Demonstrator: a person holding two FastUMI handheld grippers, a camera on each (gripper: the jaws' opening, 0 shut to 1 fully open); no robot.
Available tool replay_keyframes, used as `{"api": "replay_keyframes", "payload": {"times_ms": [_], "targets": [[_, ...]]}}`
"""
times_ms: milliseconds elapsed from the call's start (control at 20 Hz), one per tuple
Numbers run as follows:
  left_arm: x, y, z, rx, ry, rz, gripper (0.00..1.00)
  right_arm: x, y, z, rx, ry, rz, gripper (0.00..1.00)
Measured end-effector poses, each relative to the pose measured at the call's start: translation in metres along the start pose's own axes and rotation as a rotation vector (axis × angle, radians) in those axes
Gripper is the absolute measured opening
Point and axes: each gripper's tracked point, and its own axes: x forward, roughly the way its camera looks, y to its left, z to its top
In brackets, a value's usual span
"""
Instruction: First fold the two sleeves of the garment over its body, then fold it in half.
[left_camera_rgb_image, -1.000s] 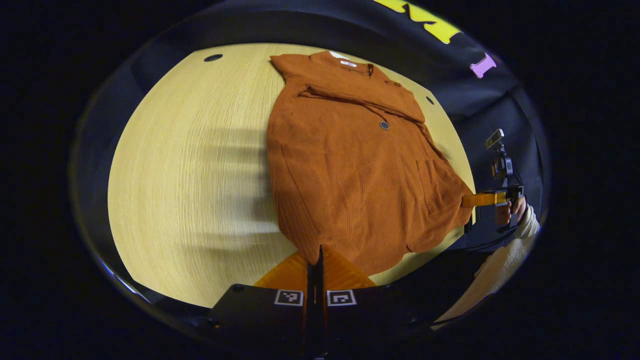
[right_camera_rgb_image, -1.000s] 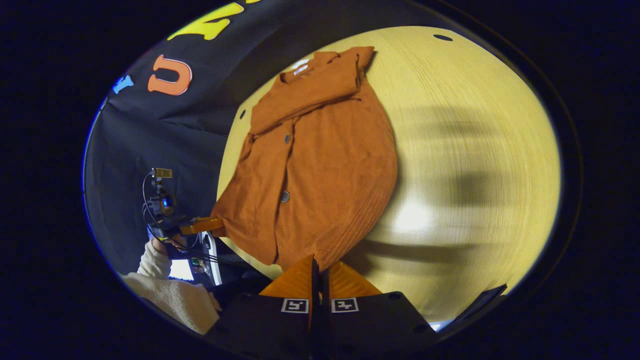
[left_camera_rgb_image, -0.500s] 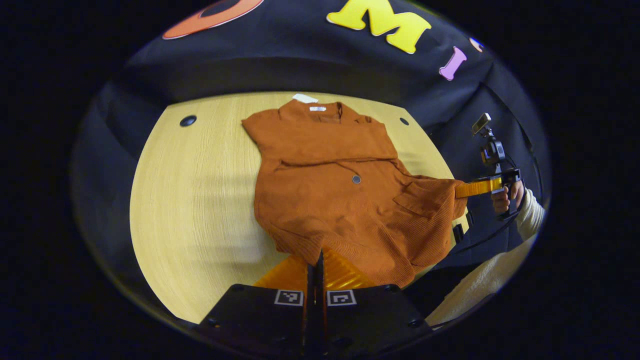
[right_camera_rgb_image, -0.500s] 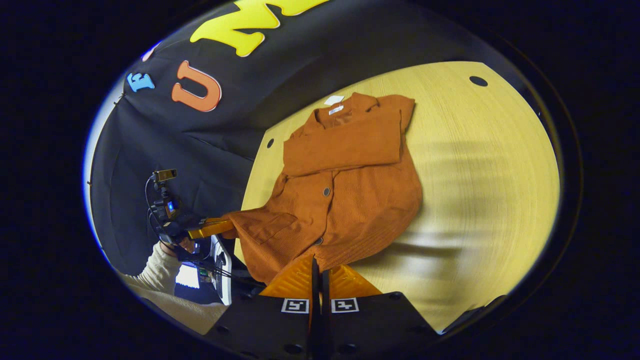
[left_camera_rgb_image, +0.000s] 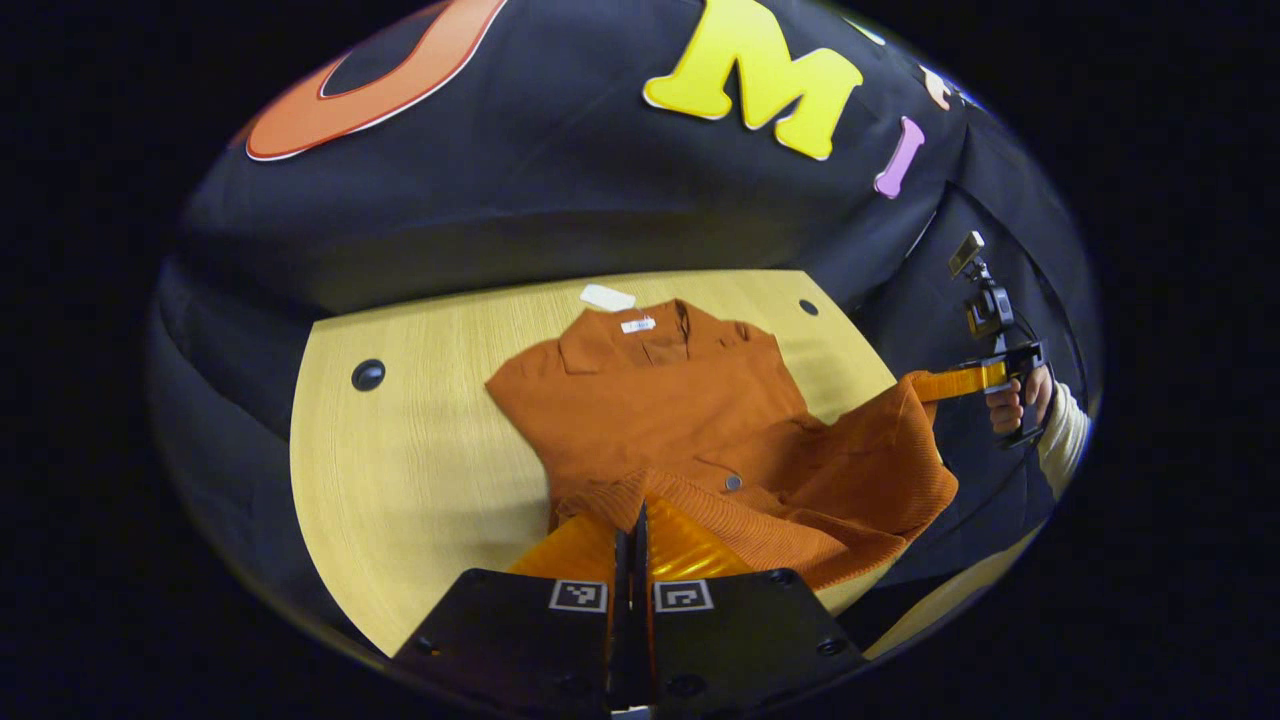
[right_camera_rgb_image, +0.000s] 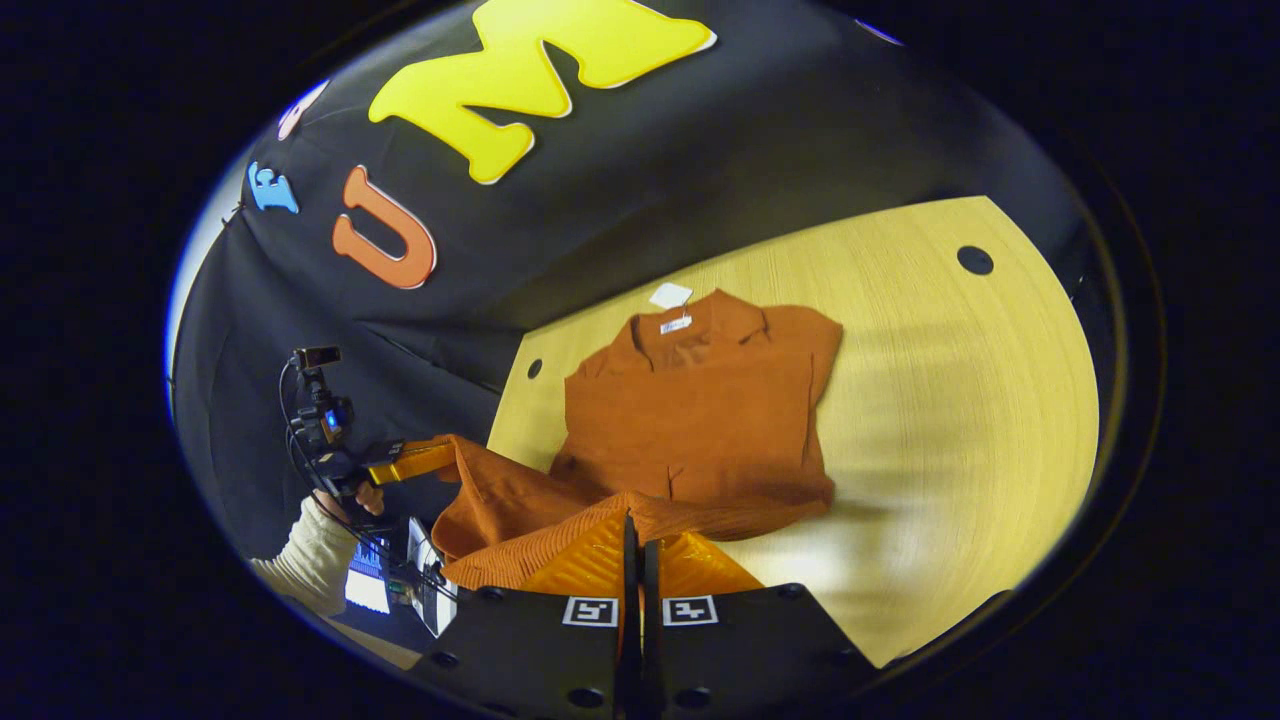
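garment (left_camera_rgb_image: 650, 410) lies on the wooden table (left_camera_rgb_image: 420, 470), long axis running from near edge to far edge, collar pointing at the booth wall, sleeves already folded across the chest. left gripper (left_camera_rgb_image: 630, 520) is clenched on one hem corner, right gripper (right_camera_rgb_image: 633, 530) is clenched on the other, so the bottom hem is lifted off the table.

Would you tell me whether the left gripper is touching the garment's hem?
Touching. In the left gripper view, the left gripper has its fingers closed on the lifted hem of the garment, with no gap.
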Motion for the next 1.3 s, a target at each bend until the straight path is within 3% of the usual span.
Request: {"api": "replay_keyframes", "payload": {"times_ms": [200,450,600,800,1100,1300], "targets": [[0.035,0.033,0.028,-0.094,-0.056,0.028,0.03,0.029,0.001,0.047,0.021,-0.063,-0.008,0.02],[0.096,0.068,0.043,-0.348,-0.119,-0.010,0.03,0.077,-0.029,0.094,0.158,-0.135,-0.008,0.01],[0.136,0.085,0.054,-0.468,-0.174,-0.052,0.03,0.110,-0.066,0.113,0.232,-0.164,-0.027,0.02],[0.185,0.103,0.056,-0.741,-0.223,-0.111,0.03,0.145,-0.110,0.130,0.405,-0.217,-0.047,0.01],[0.201,0.119,0.056,-1.121,-0.340,-0.157,0.04,0.170,-0.146,0.128,0.692,-0.263,-0.060,0.01],[0.192,0.121,0.061,-1.278,-0.443,-0.175,0.05,0.172,-0.150,0.135,0.783,-0.305,-0.046,0.05]]}}
